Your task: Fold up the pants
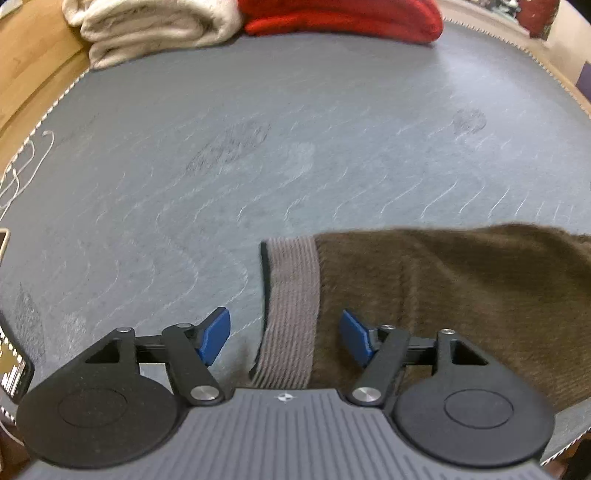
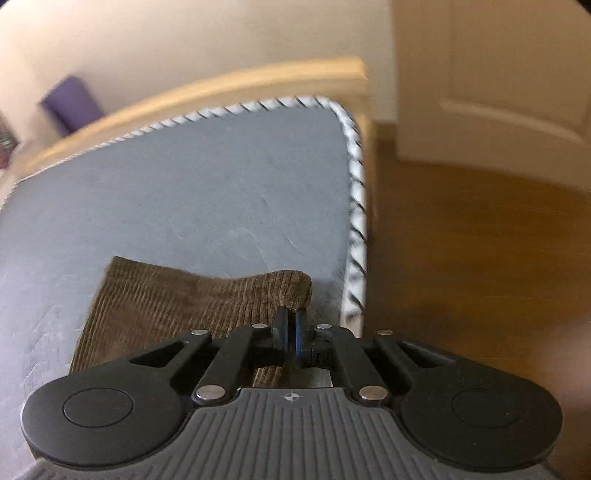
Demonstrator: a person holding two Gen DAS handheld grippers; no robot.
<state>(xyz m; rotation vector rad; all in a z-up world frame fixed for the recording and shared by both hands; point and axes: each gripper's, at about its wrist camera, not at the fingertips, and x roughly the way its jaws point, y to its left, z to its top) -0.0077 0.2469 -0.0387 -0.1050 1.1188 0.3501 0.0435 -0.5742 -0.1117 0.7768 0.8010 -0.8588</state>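
Two grippers work one pair of brown ribbed corduroy pants [image 1: 461,295] lying on the grey mat with a black-and-white corded edge [image 1: 258,147]. The left gripper [image 1: 284,336] is spread wide and holds nothing; its blue pads hang either side of the pale ribbed waistband [image 1: 293,295], one pad over bare mat, the other over brown cloth. The right gripper [image 2: 290,336] is clenched on a raised fold of the pants [image 2: 291,288] near the mat's right edge.

The likeliest trouble, as I judge it, is at the left: closing from here could catch only the top layer of the waistband, so the fold would come up uneven. On the right the pinch takes a small bite of cloth; a quick pull could slip it free.

Room is lopsided. The right gripper sits just beside the corded edge [image 2: 356,221], with wooden floor [image 2: 480,258] beyond, so cloth carried that way would hang off. Far and left the mat lies open, up to a folded cream blanket [image 1: 155,29] and a red folded cloth [image 1: 343,18] at the far edge.
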